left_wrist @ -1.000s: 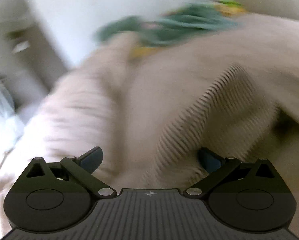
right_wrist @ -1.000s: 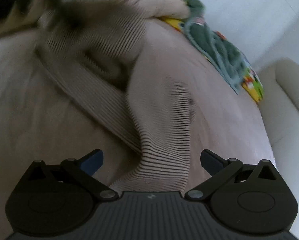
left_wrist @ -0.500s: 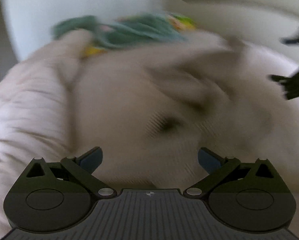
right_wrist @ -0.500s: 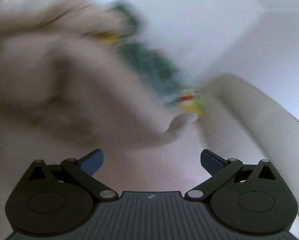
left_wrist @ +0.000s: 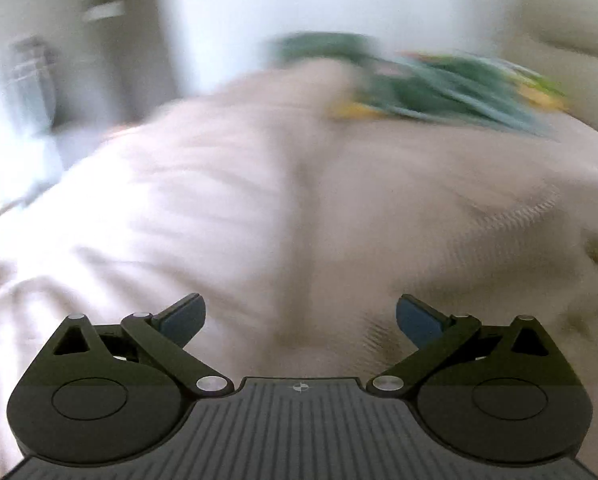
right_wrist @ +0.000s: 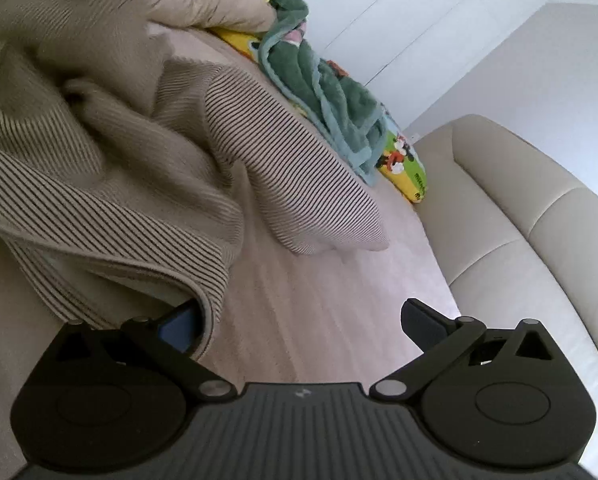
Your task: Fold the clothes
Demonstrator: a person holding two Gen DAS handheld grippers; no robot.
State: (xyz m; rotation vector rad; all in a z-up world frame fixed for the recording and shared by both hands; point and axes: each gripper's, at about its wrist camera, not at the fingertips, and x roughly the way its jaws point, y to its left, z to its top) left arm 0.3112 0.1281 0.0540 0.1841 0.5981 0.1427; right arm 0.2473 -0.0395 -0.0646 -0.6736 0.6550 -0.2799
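A beige ribbed sweater (right_wrist: 111, 160) lies crumpled on a pinkish bed cover (right_wrist: 319, 300), one sleeve (right_wrist: 299, 188) stretched toward the right. My right gripper (right_wrist: 299, 328) is open just above the cover; a ribbed hem edge drapes over its left finger (right_wrist: 179, 328) but is not clamped. In the blurred left wrist view the sweater (left_wrist: 439, 240) lies ahead of my open, empty left gripper (left_wrist: 299, 320).
A green fleece blanket (right_wrist: 323, 92) and a yellow cartoon-print pillow (right_wrist: 403, 168) lie at the far side of the bed. A cream padded headboard (right_wrist: 519, 220) runs along the right. A pale duvet (left_wrist: 159, 200) bunches at the left.
Both grippers let the sweater drop onto the bed and swung fast. The right one has settled low beside the hem; the left is still moving and blurred.
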